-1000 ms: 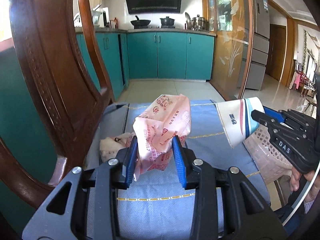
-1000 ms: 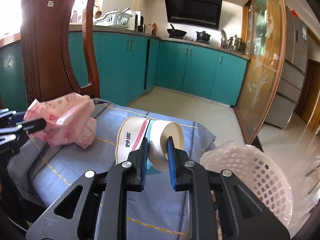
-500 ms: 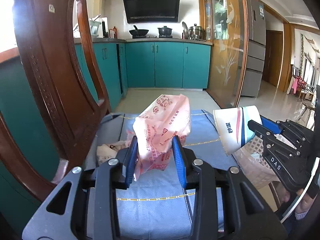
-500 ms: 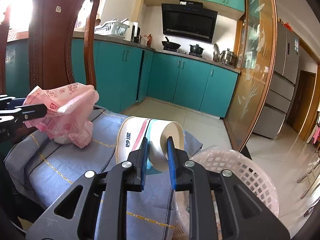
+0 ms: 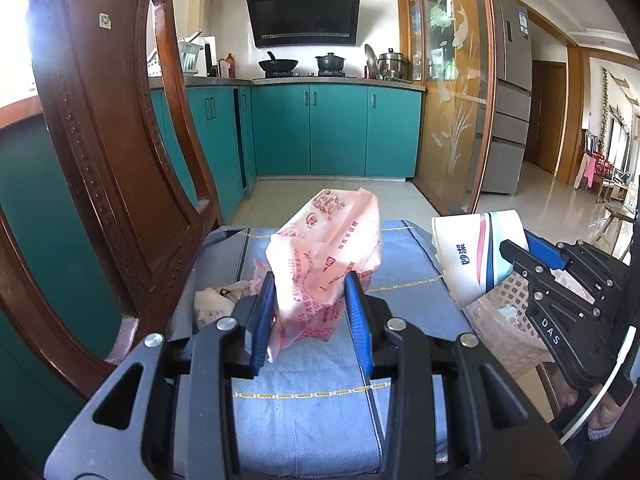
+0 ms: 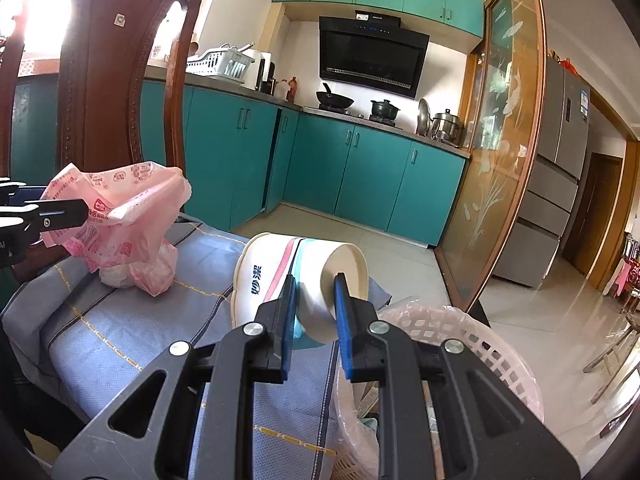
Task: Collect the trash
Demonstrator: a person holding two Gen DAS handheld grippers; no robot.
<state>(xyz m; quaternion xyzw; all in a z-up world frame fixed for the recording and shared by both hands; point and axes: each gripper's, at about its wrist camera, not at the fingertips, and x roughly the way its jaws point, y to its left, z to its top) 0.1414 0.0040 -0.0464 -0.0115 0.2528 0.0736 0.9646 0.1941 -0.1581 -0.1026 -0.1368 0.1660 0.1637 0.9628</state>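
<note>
Both hands have lifted slightly since a second ago. The left gripper (image 5: 310, 312) still pinches the pink plastic bag (image 5: 326, 264) above the blue cushion (image 5: 304, 412). The right gripper (image 6: 314, 308) clamps the paper cup (image 6: 296, 276), now seemingly nearer the white basket (image 6: 460, 340).

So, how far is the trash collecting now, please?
Done: some scraps already lie in the white basket. In hand: the left gripper is shut on the pink plastic bag, the right gripper on the paper cup, both lifted above the blue cushion. Left: dropping both in, plus a crumpled wrapper on the cushion.
</note>
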